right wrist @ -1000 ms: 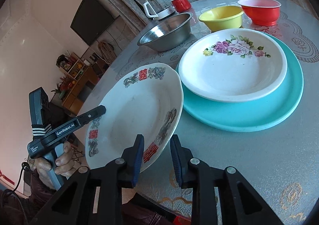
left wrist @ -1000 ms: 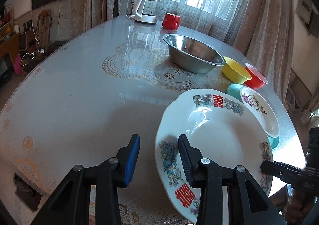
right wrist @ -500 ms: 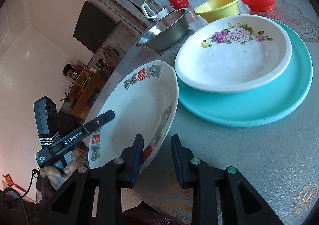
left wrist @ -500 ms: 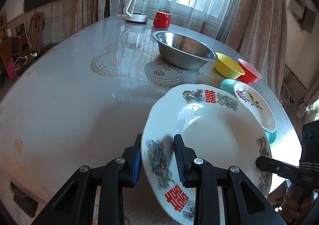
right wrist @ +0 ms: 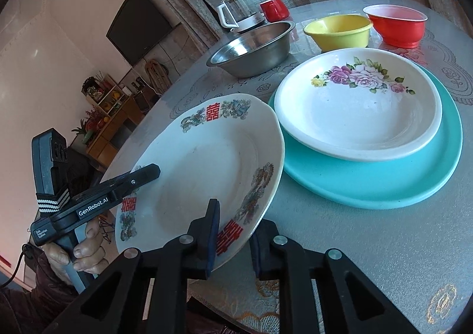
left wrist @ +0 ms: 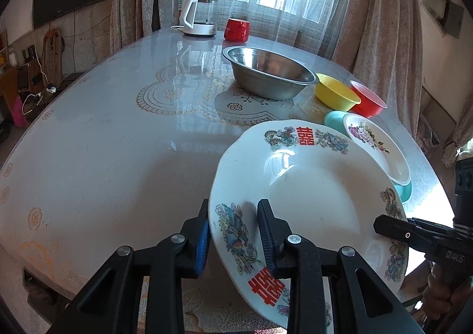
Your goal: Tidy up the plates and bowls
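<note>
A white plate with red characters and dragon pattern (left wrist: 313,195) is held off the table, tilted, by both grippers. My left gripper (left wrist: 235,233) is shut on its near left rim. My right gripper (right wrist: 235,233) is shut on its near right rim; the plate also shows in the right wrist view (right wrist: 204,168). A white floral plate (right wrist: 360,106) lies on a turquoise plate (right wrist: 384,177) just right of it. Behind stand a steel bowl (left wrist: 269,73), a yellow bowl (left wrist: 335,93) and a red bowl (left wrist: 368,98).
A round glass-topped table (left wrist: 118,141) with lace pattern. A white kettle (left wrist: 199,16) and a red mug (left wrist: 236,30) stand at the far edge by the window curtains. The table's near edge lies below the grippers.
My left gripper closed on the plate's rim. Both grippers lifted the patterned plate off the table and tilted it. The right gripper's fingers now clamp its rim.
</note>
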`<state>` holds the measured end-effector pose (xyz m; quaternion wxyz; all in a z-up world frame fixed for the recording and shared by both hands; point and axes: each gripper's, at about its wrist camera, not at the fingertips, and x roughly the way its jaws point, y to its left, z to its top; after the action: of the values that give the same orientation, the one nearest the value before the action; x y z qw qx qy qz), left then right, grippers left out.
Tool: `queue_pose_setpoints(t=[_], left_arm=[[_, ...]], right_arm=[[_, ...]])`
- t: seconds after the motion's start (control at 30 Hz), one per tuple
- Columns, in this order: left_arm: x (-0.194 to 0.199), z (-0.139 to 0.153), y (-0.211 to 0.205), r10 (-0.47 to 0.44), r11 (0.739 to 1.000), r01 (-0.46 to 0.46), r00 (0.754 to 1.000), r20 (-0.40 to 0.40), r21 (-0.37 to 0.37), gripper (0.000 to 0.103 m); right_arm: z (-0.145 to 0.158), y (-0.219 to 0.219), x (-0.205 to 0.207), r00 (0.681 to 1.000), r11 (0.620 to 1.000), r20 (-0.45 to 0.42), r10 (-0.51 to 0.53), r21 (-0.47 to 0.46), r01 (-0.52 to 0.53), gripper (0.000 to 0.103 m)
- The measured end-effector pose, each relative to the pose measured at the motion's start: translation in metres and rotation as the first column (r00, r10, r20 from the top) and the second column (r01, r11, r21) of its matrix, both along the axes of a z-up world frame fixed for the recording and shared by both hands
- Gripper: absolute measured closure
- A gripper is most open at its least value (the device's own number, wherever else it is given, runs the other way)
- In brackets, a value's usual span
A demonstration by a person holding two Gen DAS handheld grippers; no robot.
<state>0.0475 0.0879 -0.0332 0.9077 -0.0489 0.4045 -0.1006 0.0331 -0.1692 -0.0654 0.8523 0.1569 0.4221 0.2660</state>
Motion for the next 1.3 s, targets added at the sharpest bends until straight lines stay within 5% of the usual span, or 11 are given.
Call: queue_pose_setpoints(t=[0.23,0.9,1.3], left_arm=[[0.005,-0.001,-0.003,-0.028,0.999,0.028,1.0,0.006,0.02,0.072],[-0.013,0.009,0.002,-0.025,1.0,0.025,0.999,0.045,-0.012,0.072],[-0.011,0.025,-0.002,-0.039,0.997,0.044,0.995,0.091,-0.057,0.072]], right_arm=[[-0.007,0.004,0.013,0.999,1.0,-0.027,0.019,0.013,-0.018,0.083],[0.015,0.01,0.005,0.997,0.996,0.077,0.028,-0.09,-0.021,0.083],[0.023,-0.002,0.001,0.996,0.998,0.089,0.003,-0.06,0.002,0.083]])
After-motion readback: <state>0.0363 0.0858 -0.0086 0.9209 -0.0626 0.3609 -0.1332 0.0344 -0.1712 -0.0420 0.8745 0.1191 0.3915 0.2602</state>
